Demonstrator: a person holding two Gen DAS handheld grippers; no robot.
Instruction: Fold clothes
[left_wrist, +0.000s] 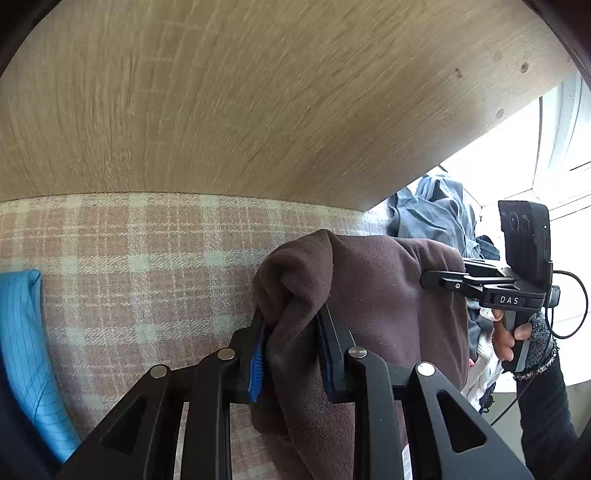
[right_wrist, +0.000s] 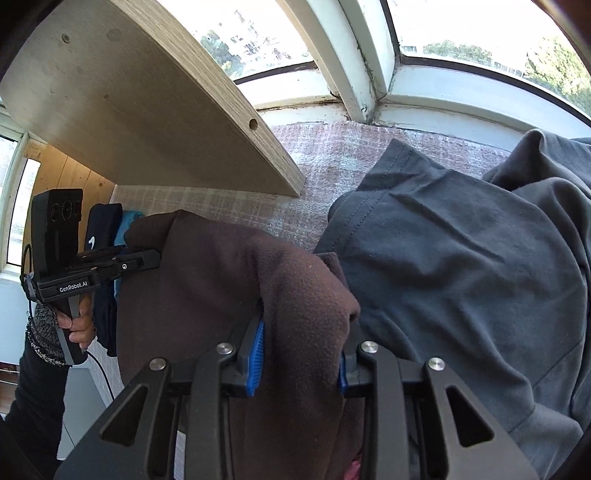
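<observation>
The left claw (left_wrist: 291, 332) is closed on one bunched corner of a brown fleece (left_wrist: 369, 295), and the right claw (right_wrist: 303, 343) is closed on another corner of it. The brown fleece hangs between the two claws, held up above a checked cloth (left_wrist: 147, 251) that covers the bench. A pile of gray clothes (right_wrist: 461, 277) lies just beside the fleece, near the window (right_wrist: 332, 55) edge of the bench. A blue cloth (left_wrist: 26, 350) lies at the far left edge. A wooden board (left_wrist: 258, 110) stands along the back. A hand (right_wrist: 79, 325) holds the left claw's handle.
</observation>
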